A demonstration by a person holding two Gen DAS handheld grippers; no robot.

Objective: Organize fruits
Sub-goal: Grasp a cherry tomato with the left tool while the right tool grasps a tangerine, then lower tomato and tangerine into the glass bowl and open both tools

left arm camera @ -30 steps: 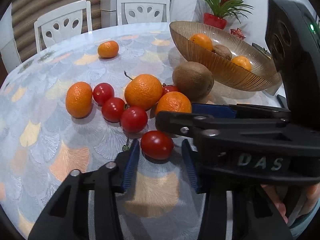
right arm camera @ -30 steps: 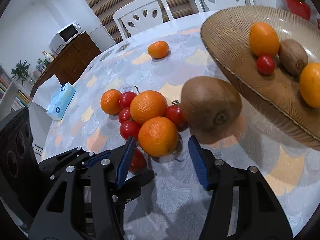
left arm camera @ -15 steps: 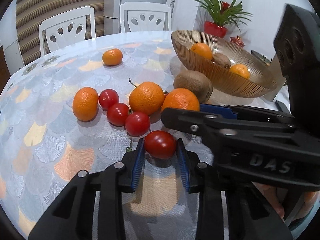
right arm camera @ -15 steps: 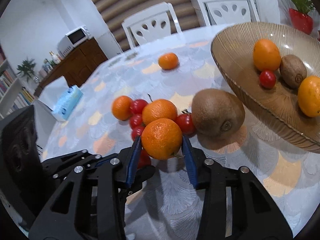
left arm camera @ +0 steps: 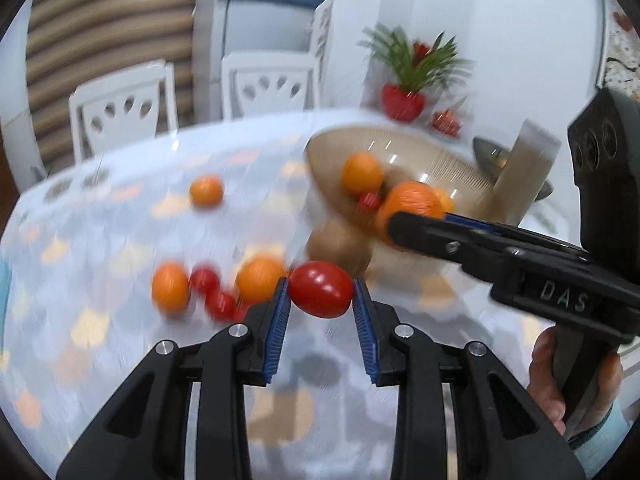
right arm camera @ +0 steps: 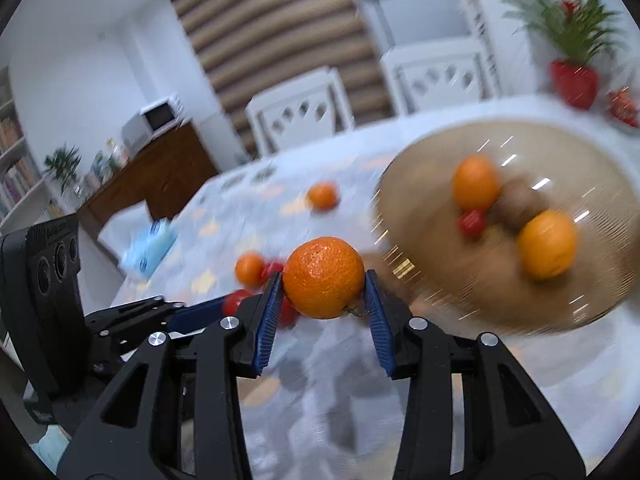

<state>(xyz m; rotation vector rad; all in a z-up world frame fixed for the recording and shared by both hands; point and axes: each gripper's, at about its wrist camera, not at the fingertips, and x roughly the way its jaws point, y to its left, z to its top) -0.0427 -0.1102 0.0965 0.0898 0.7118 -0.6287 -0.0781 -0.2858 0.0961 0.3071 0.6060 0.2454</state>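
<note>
Both grippers carrying fruit toward the bowl

The left gripper (left arm camera: 321, 294) is pinching a tomato (left arm camera: 321, 289) and the right gripper (right arm camera: 323, 280) is clamping a mandarin (right arm camera: 323, 277), both lifted off the table (left arm camera: 120, 232) (background blurred). Each should be lowered well inside the bowl (right arm camera: 424, 184) before its jaws are opening, so nothing is rolling out.

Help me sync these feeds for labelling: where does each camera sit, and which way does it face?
Left wrist: on the left gripper, facing its tomato and the bowl; right gripper and a hand show.
Right wrist: on the right gripper, facing its orange; left gripper shows at left.
Shared: bowl, table, chairs.
</note>
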